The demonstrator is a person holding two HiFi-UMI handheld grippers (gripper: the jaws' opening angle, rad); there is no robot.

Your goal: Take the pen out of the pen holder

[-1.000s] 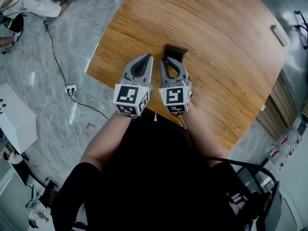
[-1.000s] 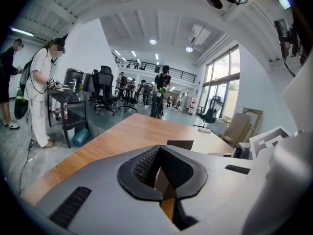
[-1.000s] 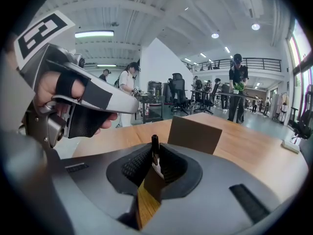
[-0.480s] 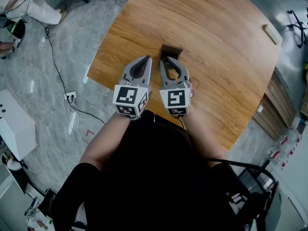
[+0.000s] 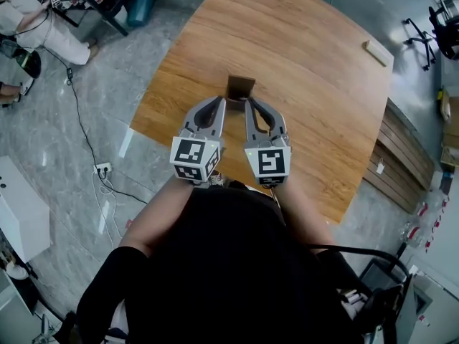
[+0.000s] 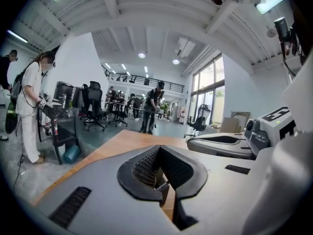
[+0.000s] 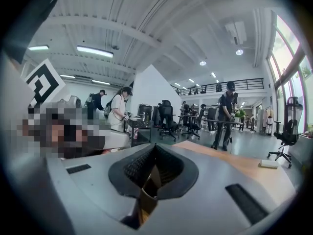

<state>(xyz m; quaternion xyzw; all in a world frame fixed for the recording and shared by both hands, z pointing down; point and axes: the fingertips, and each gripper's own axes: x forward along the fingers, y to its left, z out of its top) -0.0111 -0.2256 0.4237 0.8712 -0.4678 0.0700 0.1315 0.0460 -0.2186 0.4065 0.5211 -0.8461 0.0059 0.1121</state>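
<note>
Just beyond the closed jaws of left gripper (image 5: 217, 101) and right gripper (image 5: 249, 103), pen holder (image 5: 240, 87) stands upright.

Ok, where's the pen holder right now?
In the head view, the pen holder stands on the table, towards its left edge. It is just beyond the tips of the left gripper and the right gripper, in line with the gap between them.
</note>
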